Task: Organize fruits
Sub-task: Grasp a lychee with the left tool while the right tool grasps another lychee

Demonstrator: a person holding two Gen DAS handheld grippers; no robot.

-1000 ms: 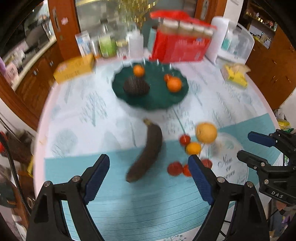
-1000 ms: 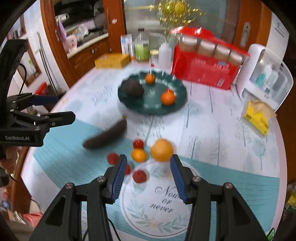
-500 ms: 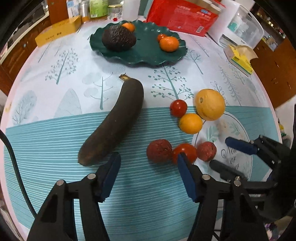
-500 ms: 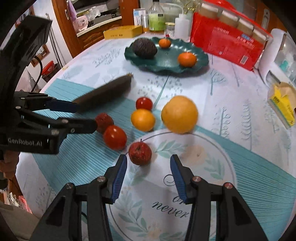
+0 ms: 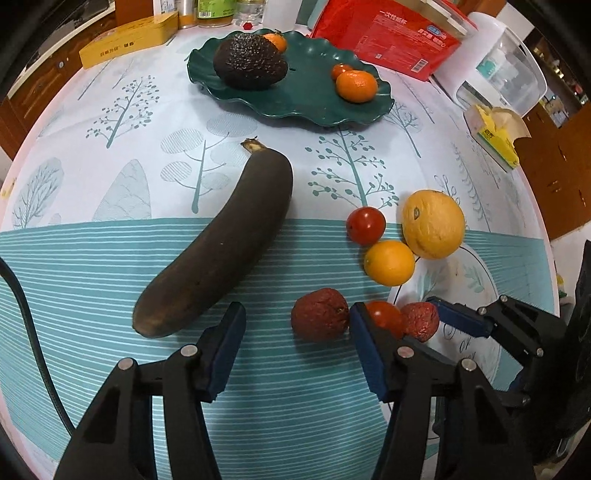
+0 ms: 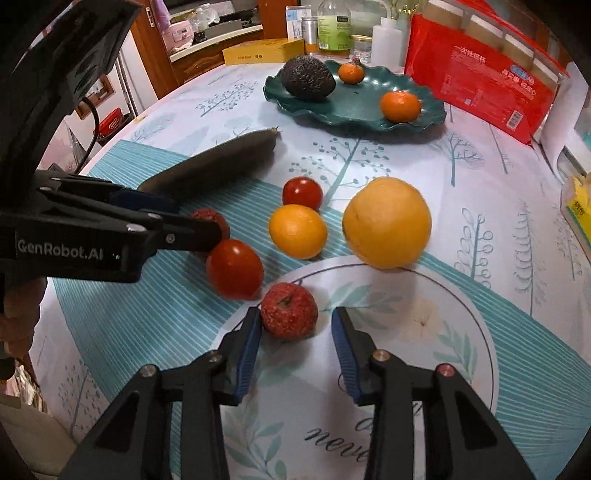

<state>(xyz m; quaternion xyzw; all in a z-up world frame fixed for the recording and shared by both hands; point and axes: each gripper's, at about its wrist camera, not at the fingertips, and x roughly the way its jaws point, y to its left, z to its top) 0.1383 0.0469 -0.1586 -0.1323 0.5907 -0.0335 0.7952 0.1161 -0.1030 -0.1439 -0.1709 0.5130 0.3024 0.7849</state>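
Observation:
My left gripper hangs low over the tablecloth, jaws closing. A wrinkled dark-red fruit lies between its tips, near the right pad, with a wide gap to the left pad. My right gripper is closing around a second wrinkled red fruit; a gap shows at its right pad. A tomato, another tomato, a small orange, a large yellow-orange fruit and a blackened banana lie loose. The green plate holds an avocado and tangerines.
A red package, a yellow box, bottles and a clear container stand behind the plate. A yellow tissue box sits near the table's right edge. The two grippers work close together, a tomato between them.
Both grippers have come down close to the table, over the red fruits. The jaws of both have narrowed, the left one by a lot.

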